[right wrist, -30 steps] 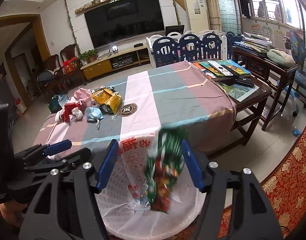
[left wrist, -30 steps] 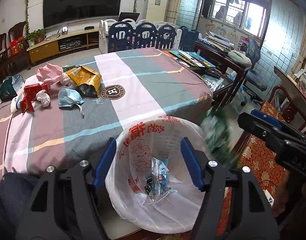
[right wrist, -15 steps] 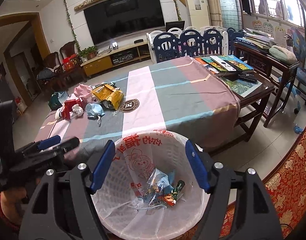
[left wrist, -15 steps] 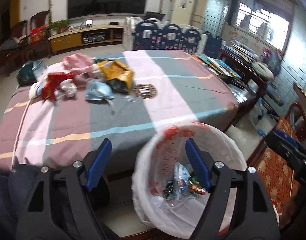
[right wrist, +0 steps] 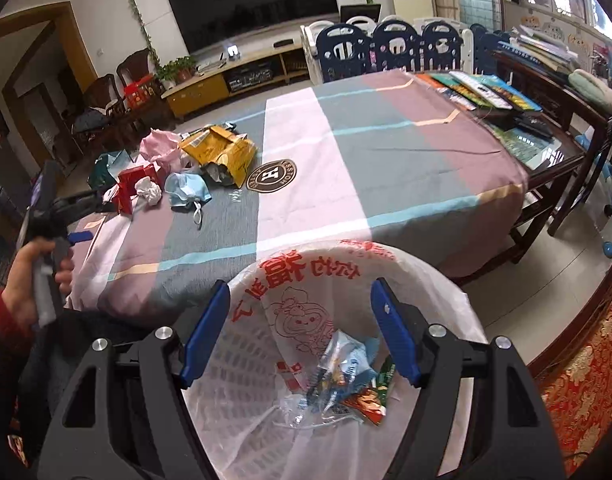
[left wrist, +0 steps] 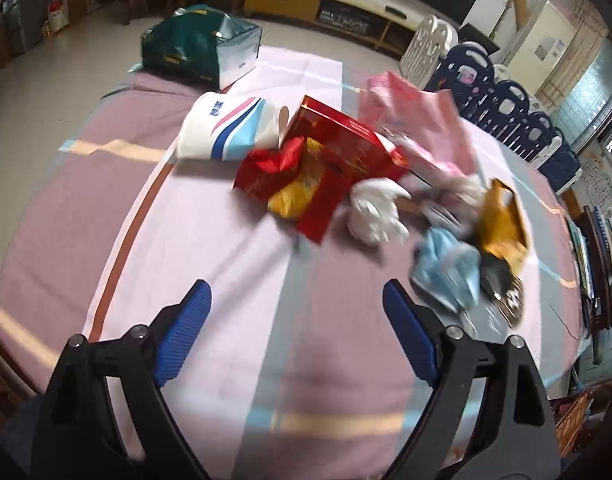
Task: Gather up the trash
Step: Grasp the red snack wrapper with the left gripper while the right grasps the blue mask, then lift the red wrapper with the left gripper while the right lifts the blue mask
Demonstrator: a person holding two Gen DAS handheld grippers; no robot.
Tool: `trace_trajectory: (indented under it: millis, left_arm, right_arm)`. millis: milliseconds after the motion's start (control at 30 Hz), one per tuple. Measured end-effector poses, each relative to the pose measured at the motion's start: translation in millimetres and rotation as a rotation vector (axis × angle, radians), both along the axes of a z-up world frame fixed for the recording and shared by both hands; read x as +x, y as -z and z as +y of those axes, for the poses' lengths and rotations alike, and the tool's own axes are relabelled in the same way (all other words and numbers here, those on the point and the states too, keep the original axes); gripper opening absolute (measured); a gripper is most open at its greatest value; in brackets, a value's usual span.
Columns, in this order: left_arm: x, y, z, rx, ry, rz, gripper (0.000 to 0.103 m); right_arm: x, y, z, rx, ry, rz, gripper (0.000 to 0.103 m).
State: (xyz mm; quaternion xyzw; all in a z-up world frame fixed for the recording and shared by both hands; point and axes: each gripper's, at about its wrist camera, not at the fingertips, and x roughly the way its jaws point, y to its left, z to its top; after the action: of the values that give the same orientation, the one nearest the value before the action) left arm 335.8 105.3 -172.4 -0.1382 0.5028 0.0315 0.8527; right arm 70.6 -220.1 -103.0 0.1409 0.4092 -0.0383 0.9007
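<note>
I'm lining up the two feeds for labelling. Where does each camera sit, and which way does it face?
Left wrist: on the left hand-held gripper, open above the table, facing the red box and blue mask; only its fingers show.
Right wrist: on the right hand-held gripper, open over the trash bin; the left hand shows.
Shared: table, trash pile.

Striped-cloth table (right wrist: 385,152) with red box (left wrist: 337,148), blue mask (right wrist: 186,188), yellow bag (right wrist: 222,152).

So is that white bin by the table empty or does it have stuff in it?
Partly filled. The bin holds a few wrappers at the bottom of its liner, well below the rim.
</note>
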Motion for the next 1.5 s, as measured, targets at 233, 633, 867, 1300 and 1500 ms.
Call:
trace_trajectory:
  millis: [233,633,867,1300,1500]
  left_arm:
    - [66,25,-10,0.044,0.113,0.009,0.039]
    - [-44,-20,-7,-0.067,0.157,-0.168,0.015]
    - [-73,-9,-10,-0.122,0.152,-0.137,0.015]
    - [-66,8,-26,-0.11,0.188,-0.076,0.016]
    - [-66,16,-18,-0.145,0.167,-0.052,0.018]
  right_arm:
    - [54,9,20,0.014,-0.064,0.042,0.072]
    - [218,40,111,0.01,-0.284,0.037,0.072]
    - [287,81,163,-0.098,-0.373,0.153,0.064]
    - [217,55,149,0.01,-0.432,0.123,0.072]
    - [230,76,148,-0.025,-0.397,0.183,0.072]
